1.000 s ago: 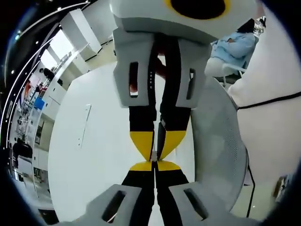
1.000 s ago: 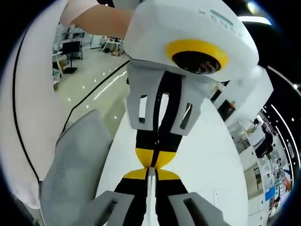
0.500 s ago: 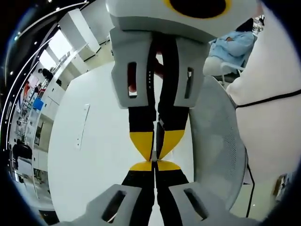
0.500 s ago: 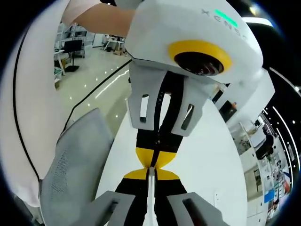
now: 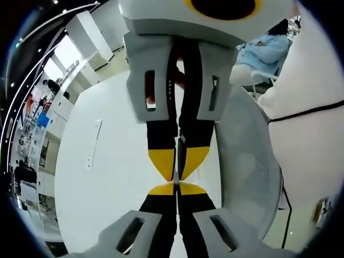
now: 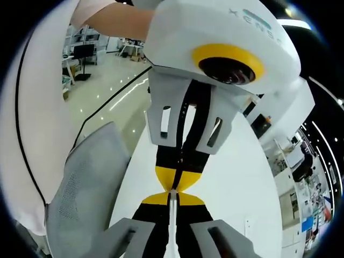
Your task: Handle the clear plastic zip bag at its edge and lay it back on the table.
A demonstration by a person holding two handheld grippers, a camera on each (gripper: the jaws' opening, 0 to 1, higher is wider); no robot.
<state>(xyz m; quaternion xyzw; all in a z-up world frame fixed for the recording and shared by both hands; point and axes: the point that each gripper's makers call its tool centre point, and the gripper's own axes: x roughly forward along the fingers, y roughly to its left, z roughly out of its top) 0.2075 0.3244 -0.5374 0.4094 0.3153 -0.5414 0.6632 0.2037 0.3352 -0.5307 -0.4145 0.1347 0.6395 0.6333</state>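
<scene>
Above the white tabletop [image 5: 113, 161], the two claws meet tip to tip, each facing the other's camera. In the left gripper view, the left claw [image 5: 176, 189] rises from the bottom with its yellow-tipped jaws pressed together, and a thin pale sliver, the edge of the clear plastic zip bag [image 5: 176, 174], runs up between its tips and those of the right claw [image 5: 176, 171] coming down from above. In the right gripper view the same pinch shows from the other side: the right claw [image 6: 173, 196] is clenched on the bag's edge [image 6: 172, 226], a narrow translucent strip standing between its jaws, while the left claw [image 6: 173, 185] closes on it from above. The rest of the bag is too thin and clear to make out, so how it hangs cannot be told. The opposing gripper's body blocks most of the middle of each view. A grey mesh office chair [image 5: 247, 161] stands just beside the tabletop's edge, close to the person's white shirt [image 5: 317, 134], across which a black cable [image 6: 24, 150] runs. A flat white strip [image 5: 95, 142] lies on the tabletop well apart from the claws. Farther off, a seated person in light blue [image 5: 263, 51] and office shelving [image 5: 32, 118] line the room.
</scene>
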